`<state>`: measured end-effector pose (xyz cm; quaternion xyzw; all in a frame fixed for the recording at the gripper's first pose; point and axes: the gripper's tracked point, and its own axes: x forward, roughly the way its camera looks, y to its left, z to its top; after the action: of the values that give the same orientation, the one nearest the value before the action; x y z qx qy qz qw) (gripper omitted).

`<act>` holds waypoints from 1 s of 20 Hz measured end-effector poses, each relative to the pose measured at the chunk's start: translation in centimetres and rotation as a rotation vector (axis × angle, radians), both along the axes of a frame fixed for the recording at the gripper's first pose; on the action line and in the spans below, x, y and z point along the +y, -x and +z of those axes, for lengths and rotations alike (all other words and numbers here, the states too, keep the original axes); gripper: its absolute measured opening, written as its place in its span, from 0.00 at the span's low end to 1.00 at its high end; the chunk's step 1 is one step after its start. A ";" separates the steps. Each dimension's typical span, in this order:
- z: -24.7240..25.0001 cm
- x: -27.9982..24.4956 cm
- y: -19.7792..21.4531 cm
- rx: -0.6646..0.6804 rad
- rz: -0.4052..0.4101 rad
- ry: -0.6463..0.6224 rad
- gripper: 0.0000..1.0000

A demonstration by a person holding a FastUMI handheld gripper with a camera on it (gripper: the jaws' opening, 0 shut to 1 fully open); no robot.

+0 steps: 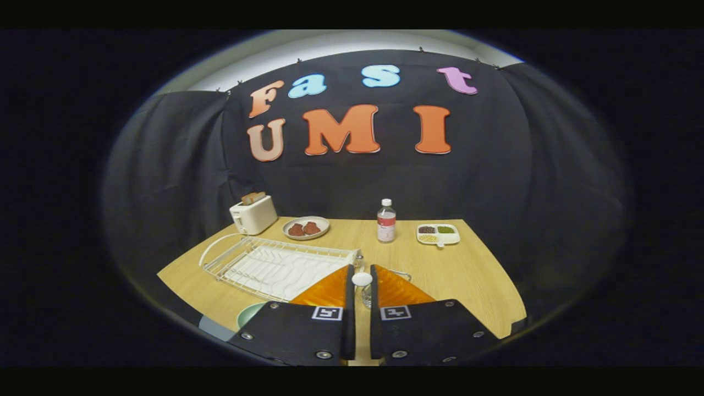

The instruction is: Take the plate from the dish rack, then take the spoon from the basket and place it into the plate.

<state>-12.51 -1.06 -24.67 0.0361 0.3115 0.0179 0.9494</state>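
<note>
My gripper [362,268] is low over the near part of the wooden table [440,275]. Its fingers are shut on a white spoon [362,279], whose rounded end shows between the fingertips. A wire basket [405,273] peeks out just behind the right finger. More wire shows in the gap below the spoon. Left of the fingers, at the table's near edge, lies a pale green plate [249,314], partly hidden by the left finger. The white wire dish rack [275,268] stands beyond the left finger with nothing in it.
At the back of the table stand a white toaster [253,215] with bread in it, a plate of red food [306,227], a clear bottle [386,221] and a divided white tray [438,234]. Black cloth walls close the booth.
</note>
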 end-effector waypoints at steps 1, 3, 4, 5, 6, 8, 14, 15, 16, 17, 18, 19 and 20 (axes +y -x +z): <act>0.3 0.9 0.3 -0.005 0.023 -0.014 0.11; 0.6 2.2 0.9 -0.013 0.062 -0.036 0.11; 0.7 2.9 1.1 -0.011 0.078 -0.048 0.11; 0.7 3.6 1.3 -0.007 0.097 -0.069 0.11; 0.7 4.4 1.6 -0.005 0.113 -0.089 0.10; 0.6 5.6 2.1 0.002 0.144 -0.115 0.10; -1.6 10.1 4.0 0.083 0.296 -0.187 0.11; -2.3 10.8 4.4 0.098 0.322 -0.195 0.10; -2.8 11.4 4.6 0.113 0.340 -0.192 0.11; -3.4 11.7 5.0 0.129 0.358 -0.186 0.11; -4.3 12.0 5.4 0.148 0.366 -0.179 0.11; -5.0 12.4 5.5 0.162 0.376 -0.185 0.11; -5.6 12.9 5.7 0.174 0.384 -0.193 0.11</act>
<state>-18.21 11.89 -30.24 0.0682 0.3904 0.2246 0.8902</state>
